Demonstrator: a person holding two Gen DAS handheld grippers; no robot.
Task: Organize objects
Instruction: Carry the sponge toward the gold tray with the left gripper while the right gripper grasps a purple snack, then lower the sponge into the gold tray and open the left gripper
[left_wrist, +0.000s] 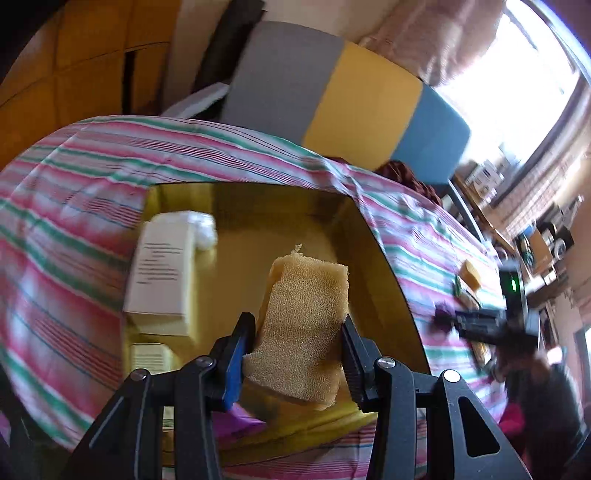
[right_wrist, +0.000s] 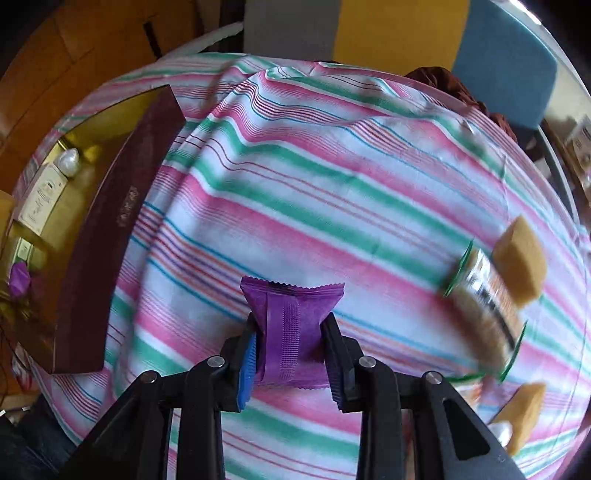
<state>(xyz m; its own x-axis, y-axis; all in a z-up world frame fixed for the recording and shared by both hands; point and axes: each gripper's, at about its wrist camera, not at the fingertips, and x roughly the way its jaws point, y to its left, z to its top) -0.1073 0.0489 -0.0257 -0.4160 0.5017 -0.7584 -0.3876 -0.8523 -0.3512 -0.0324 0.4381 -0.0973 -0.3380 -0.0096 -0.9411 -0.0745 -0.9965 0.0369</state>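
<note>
Sponge (left_wrist: 303, 328) clamped in left gripper (left_wrist: 295, 354), hanging over gold box (left_wrist: 384, 266), long axis pointing away | right gripper (right_wrist: 291, 347) pinches purple packet (right_wrist: 291, 314) above striped cloth (right_wrist: 332, 177); box lies far left.

The left tongs (left_wrist: 295, 354) point steeply downward, their black linkage arms spreading out toward the camera. Their two fingers are pressed in against what they carry, one with a blue pad (left_wrist: 234, 363), the other with a dark ribbed pad. The right tongs (right_wrist: 291, 354) point more steeply down still, closed tight on a thin load that is pinched between a blue pad (right_wrist: 246, 369) and a dark one.
</note>
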